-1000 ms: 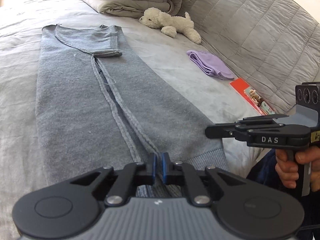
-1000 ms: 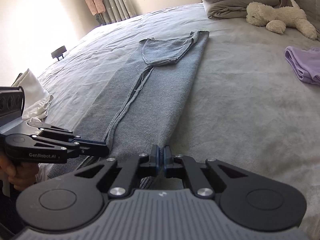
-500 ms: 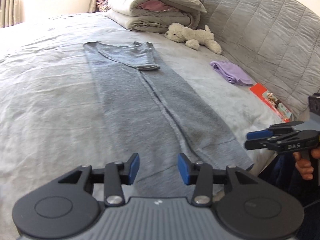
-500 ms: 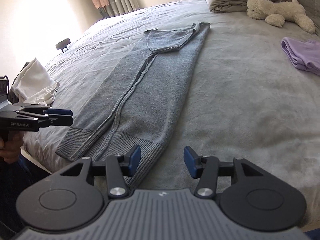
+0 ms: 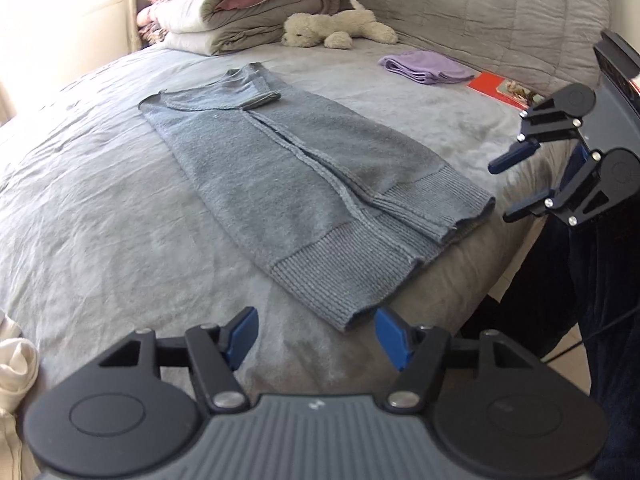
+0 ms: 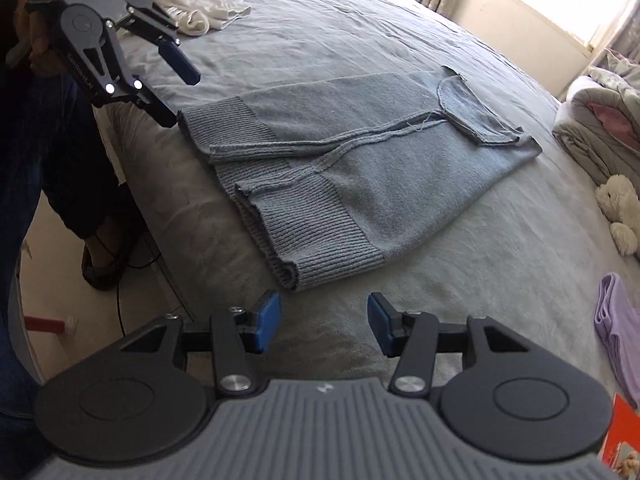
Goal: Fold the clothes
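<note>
On the bed (image 5: pixel 100 216), in the left wrist view, one grey sweater (image 5: pixel 304 184) is lying folded lengthwise while the left hand-held gripper (image 5: pixel 316 334), jaws just widened and empty, is nearing its hem, and in the right wrist view the right hand-held gripper (image 6: pixel 322 320) is hovering half-open and empty, so pinching both hem corners is probably next.

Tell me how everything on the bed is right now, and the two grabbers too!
Grey sweater: flat on the bed, sides folded in, not held.
Left gripper: open, jaws just widened, nothing between.
Right gripper: open, just let go, nothing between.
Purple cloth: folded.
Plush toy: lying down.
Bedding stack: folded, piled.
White cloth: crumpled.
</note>
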Motion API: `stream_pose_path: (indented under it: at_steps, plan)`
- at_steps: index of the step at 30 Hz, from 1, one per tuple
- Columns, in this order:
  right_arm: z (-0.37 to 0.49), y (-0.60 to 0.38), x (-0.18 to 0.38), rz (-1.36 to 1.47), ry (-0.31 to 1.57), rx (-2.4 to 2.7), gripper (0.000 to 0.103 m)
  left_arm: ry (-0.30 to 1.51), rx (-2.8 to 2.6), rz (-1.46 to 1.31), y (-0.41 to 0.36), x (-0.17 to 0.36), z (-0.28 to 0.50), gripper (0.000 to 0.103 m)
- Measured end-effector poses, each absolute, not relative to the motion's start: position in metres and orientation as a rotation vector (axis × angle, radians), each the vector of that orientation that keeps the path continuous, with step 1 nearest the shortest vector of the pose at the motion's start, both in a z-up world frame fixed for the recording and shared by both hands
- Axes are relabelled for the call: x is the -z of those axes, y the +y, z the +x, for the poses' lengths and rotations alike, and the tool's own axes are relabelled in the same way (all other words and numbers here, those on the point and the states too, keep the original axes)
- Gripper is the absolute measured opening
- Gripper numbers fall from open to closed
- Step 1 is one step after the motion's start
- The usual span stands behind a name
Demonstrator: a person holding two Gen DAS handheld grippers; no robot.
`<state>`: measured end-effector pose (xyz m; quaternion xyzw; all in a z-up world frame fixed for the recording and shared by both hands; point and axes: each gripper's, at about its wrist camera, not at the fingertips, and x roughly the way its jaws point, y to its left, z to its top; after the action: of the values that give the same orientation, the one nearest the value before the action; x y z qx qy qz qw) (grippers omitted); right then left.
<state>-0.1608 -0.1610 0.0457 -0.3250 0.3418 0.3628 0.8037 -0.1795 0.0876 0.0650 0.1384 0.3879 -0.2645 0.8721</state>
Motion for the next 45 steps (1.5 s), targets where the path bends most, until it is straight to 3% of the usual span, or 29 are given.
stream_pose_path:
  at_steps: [11,18,20,25,27,39,45]
  plan:
    - [-0.165,-0.144,-0.033,-0.915,0.561,-0.869,0.052,0.651,0.749,0.67,0.063,-0.05,-0.195,0.066]
    - [-0.166,-0.145,-0.034,-0.948,0.585,-0.99,0.052,0.65,0.845,0.747,0.063,-0.046,-0.185,0.047]
    - [-0.156,-0.142,-0.032,-0.935,0.617,-0.971,0.047,0.654,0.869,0.744,0.062,-0.048,-0.182,0.037]
    - [-0.138,-0.149,-0.044,-0.825,0.68,-1.02,0.011,0.692,0.895,0.693,0.066,-0.055,-0.168,0.019]
    - [-0.132,-0.152,-0.05,-0.773,0.684,-1.022,0.009,0.707,0.902,0.68,0.066,-0.056,-0.162,0.011]
    - [-0.065,-0.173,-0.094,-0.42,0.617,-0.909,0.008,0.633,0.81,0.481,0.076,-0.107,-0.103,0.008]
    - [0.01,-0.169,-0.089,-0.286,0.646,-0.754,0.006,0.68,0.653,0.338,0.07,-0.094,-0.033,0.007]
